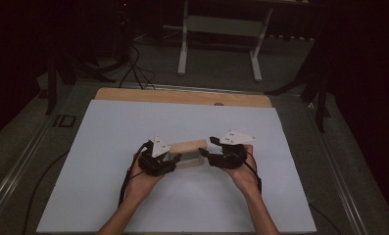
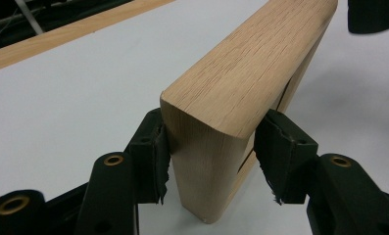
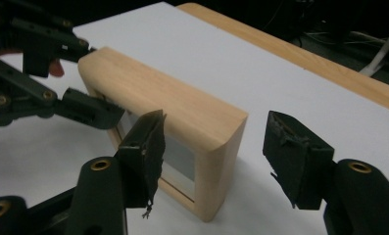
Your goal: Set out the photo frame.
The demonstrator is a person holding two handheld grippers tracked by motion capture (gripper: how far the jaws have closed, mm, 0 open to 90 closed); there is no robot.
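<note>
A light wooden frame (image 1: 188, 147) with a grey panel in its face stands on edge on the white sheet (image 1: 133, 196) at mid-table. My left gripper (image 1: 175, 159) is shut on its left end; in the left gripper view both pads (image 2: 155, 156) press the sides of the wooden frame (image 2: 241, 73). My right gripper (image 1: 205, 154) is at the other end, open. In the right gripper view its jaws (image 3: 216, 152) straddle the corner of the wooden frame (image 3: 167, 103), and the right pad (image 3: 290, 156) stands well clear of the wood. The left gripper (image 3: 101, 81) holds the far end there.
The white sheet covers a wooden tabletop whose bare far strip (image 1: 182, 96) shows behind it. Beyond the table stands a white metal stand (image 1: 216, 44), with black cables (image 1: 133, 68) on the dark floor. A metal rail (image 1: 15, 166) runs along the left side.
</note>
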